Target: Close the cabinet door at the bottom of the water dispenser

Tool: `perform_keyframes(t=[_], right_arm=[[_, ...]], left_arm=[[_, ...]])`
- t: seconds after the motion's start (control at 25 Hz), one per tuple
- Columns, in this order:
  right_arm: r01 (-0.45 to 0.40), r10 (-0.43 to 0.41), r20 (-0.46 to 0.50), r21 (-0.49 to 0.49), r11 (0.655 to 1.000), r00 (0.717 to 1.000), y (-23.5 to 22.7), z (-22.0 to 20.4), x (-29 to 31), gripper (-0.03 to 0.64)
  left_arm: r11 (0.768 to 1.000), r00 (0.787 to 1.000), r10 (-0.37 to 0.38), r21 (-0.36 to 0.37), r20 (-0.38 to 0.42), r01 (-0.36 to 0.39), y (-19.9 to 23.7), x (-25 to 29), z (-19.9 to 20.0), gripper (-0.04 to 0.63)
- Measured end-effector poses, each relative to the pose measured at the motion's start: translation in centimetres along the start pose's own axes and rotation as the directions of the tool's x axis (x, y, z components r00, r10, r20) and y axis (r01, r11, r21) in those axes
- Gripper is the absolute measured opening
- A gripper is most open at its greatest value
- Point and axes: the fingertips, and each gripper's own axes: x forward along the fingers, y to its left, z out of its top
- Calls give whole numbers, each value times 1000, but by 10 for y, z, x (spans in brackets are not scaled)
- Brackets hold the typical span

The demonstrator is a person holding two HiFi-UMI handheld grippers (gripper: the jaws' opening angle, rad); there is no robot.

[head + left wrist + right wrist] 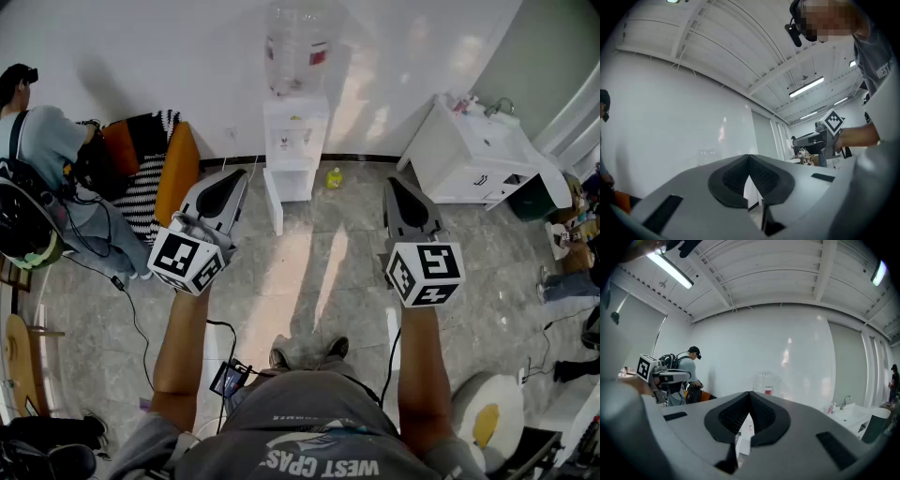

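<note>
The white water dispenser (pixel 295 131) stands against the far wall with a clear bottle (pixel 296 45) on top. Its bottom cabinet door (pixel 274 202) hangs open, swung out toward me on the left side. My left gripper (pixel 239 176) is shut and empty, held in the air just left of the open door and short of it. My right gripper (pixel 392 182) is also shut and empty, well to the right of the dispenser. In the left gripper view the closed jaws (pixel 749 157) face the white wall. In the right gripper view the jaws (pixel 750 394) meet below the bottle (pixel 764 380).
A person with a backpack (pixel 37 159) stands at the left beside an orange and striped seat (pixel 159 169). A white sink cabinet (pixel 478 150) is at the right. A small yellow-green thing (pixel 334 177) lies on the floor by the dispenser. Cables run across the floor at left.
</note>
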Motion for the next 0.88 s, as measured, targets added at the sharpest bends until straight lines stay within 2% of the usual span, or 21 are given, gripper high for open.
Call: perform_keyframes(t=[0.44, 0.68, 0.88], right_arm=[[0, 0, 2, 7, 1000, 1000, 5, 7, 8, 28], [1, -2, 27, 56, 998, 1000, 10, 4, 8, 28], [9, -10, 16, 57, 998, 1000, 3, -1, 10, 29]], left_arm=[[1000, 1000, 5, 2, -10, -5, 10, -4, 3, 14], [1000, 1000, 3, -13, -6, -3, 17, -10, -6, 14], [1000, 1000, -12, -14, -13, 12, 15, 2, -10, 14]])
